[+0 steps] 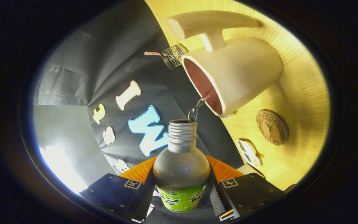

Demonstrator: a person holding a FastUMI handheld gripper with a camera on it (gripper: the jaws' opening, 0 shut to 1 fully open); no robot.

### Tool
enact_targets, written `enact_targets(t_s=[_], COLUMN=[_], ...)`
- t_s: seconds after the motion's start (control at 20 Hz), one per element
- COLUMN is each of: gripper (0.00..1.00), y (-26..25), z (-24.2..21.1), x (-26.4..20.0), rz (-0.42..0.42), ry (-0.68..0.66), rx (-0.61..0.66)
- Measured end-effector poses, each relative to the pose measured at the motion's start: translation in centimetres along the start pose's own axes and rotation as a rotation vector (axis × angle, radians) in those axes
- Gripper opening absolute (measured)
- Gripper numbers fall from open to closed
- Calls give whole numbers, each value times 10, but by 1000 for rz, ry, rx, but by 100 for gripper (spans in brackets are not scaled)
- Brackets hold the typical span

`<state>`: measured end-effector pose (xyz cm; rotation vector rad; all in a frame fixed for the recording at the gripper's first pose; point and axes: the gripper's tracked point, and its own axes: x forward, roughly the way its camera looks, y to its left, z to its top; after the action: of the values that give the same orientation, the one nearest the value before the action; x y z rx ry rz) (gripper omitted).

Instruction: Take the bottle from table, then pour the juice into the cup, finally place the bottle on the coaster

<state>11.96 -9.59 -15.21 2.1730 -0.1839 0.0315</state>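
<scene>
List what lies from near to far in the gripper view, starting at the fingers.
gripper, its fingers pressed on both sides of the bottle → the bottle's open mouth → stream of juice → cup → wire basket behind the cup's rim.

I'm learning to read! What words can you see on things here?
Bottle, held in the gripper: green label print, too blurred to read.
Coaster: ring of stamped letters, too small to read.
Small card beside the coaster: blurred marks.
Cup: no writing.
</scene>
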Motion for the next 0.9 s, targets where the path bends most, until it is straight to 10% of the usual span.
enact_targets(t_s=[0.9], gripper=[77], y=[15], z=[17], x=[8], rz=[-1], ry=[-52], rx=[78])
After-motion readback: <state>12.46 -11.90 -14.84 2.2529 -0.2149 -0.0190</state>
